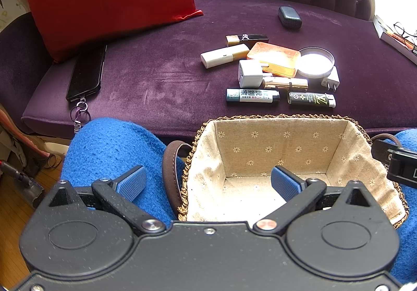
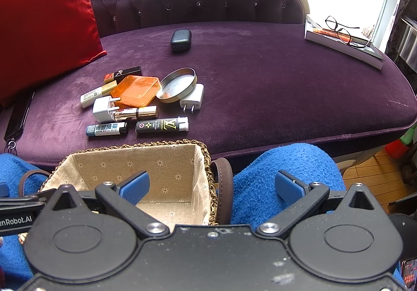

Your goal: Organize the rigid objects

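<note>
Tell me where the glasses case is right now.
The dark glasses case lies alone on the purple sofa seat, farther back than the pile of small items, toward the tufted backrest and right of the red cushion.

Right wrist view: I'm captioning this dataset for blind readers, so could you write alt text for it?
The open right gripper hovers over an empty fabric-lined wicker basket resting on blue-covered knees. Beyond it, on a purple sofa, lies a cluster of small items: two lighters, chargers, an orange case, a round tin.

left gripper (image 1: 207, 183): jaws wide apart, empty | right gripper (image 2: 212, 185): jaws wide apart (nothing held)
</note>
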Demonstrator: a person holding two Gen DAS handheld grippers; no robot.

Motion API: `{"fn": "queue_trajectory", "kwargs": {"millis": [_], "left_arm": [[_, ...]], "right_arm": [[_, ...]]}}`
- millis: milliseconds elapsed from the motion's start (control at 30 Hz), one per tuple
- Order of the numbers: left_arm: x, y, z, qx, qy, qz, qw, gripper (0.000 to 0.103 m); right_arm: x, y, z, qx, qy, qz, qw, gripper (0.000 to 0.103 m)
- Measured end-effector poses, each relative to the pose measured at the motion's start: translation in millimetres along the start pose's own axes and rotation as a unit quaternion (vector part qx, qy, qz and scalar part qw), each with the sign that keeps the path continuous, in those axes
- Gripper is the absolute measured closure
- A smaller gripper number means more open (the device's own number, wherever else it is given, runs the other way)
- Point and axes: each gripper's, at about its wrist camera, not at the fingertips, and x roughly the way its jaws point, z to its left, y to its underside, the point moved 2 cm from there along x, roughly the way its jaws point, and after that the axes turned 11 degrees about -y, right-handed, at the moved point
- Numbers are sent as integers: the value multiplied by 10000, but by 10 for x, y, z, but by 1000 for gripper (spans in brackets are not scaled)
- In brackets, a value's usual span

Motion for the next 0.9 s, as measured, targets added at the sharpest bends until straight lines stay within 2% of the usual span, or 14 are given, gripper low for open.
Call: {"fn": "queue_trajectory", "kwargs": {"millis": [900], "left_arm": [[-40,-32,26,35,101,84,9999,5]], "right_arm": [[-63,-16,-3,-41,45,-115,9999,0]]}}
